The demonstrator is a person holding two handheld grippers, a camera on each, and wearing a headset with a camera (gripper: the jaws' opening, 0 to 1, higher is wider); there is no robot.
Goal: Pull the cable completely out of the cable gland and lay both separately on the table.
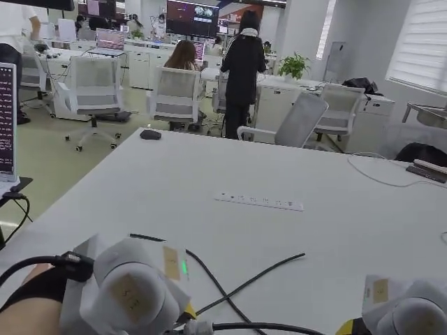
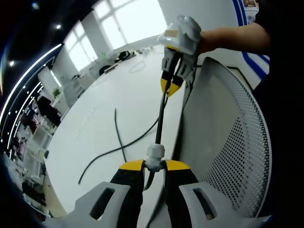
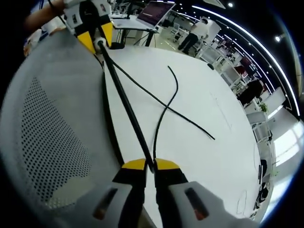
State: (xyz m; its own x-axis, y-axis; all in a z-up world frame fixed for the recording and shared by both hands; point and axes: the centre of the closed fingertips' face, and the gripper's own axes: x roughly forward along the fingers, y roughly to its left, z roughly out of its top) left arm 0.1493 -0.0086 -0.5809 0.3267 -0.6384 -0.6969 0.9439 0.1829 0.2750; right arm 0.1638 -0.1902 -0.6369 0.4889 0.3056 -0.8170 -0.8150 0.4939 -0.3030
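A white cable gland (image 2: 155, 156) sits pinched between the yellow tips of my left gripper (image 2: 154, 165), which is shut on it. A black cable (image 2: 161, 116) runs from the gland straight to my right gripper (image 2: 170, 85), taut between the two. In the right gripper view, my right gripper (image 3: 153, 166) is shut on that cable (image 3: 126, 102), which leads up to the gland (image 3: 99, 43) in the left gripper (image 3: 97, 35). The head view has both grippers at the bottom edge, left (image 1: 186, 316) and right (image 1: 347, 326), with the cable (image 1: 265, 326) and gland (image 1: 199, 326) between them.
Two loose black cables (image 1: 230, 286) lie crossed on the white table (image 1: 209, 174), also crossing in the right gripper view (image 3: 166, 107). A power strip (image 1: 258, 202) and a mouse (image 1: 150, 134) lie farther back. A white mesh chair back (image 2: 232, 142) is close below the grippers.
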